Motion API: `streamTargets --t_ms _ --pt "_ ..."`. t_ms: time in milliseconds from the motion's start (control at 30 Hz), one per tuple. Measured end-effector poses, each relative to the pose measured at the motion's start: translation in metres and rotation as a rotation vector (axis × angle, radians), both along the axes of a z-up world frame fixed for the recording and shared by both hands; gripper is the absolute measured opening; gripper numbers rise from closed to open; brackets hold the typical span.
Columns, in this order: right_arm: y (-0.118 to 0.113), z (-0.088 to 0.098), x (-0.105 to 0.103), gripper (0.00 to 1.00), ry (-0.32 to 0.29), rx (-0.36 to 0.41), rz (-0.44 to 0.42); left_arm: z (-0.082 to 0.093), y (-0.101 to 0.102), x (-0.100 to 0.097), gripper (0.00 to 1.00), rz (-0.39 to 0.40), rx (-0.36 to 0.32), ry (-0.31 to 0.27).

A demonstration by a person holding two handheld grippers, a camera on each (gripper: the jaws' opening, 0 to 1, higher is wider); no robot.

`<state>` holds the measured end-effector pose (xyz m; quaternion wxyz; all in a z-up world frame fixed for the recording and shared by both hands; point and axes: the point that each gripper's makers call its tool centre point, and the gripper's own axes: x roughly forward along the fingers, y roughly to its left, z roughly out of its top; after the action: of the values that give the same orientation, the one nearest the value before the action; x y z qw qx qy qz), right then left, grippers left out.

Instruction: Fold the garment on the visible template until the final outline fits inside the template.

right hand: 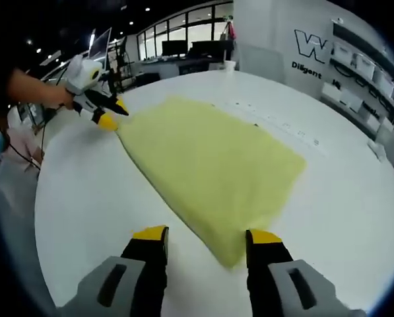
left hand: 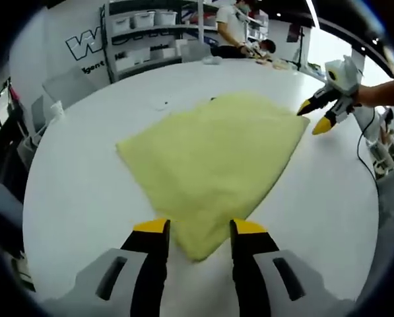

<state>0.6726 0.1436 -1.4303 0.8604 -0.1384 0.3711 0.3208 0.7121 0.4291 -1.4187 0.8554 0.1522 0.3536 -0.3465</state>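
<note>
A pale yellow garment lies spread flat on the round white table. In the left gripper view my left gripper is open, its yellow-tipped jaws standing either side of the garment's near corner, just above the cloth. My right gripper is open at the opposite far corner, held by a hand. In the right gripper view the garment runs away from my open right gripper, whose jaws straddle its near corner. The left gripper is open at the far corner.
Small dark marks dot the table beside the garment. A cable trails at the table's right edge. Shelves with white bins and a seated person are beyond the table. A white cup stands at the far rim.
</note>
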Motion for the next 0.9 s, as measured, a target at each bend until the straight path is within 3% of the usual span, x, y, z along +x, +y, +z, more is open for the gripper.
streamTargets --t_ms 267,900 --pt "0.003 0.020 -0.012 0.59 -0.028 0.015 0.004 0.018 0.001 -0.012 0.47 -0.021 0.013 -0.037" --pt "0.019 0.066 -0.029 0.68 -0.107 0.053 0.007 0.044 0.022 -0.038 0.53 0.018 0.006 -0.093"
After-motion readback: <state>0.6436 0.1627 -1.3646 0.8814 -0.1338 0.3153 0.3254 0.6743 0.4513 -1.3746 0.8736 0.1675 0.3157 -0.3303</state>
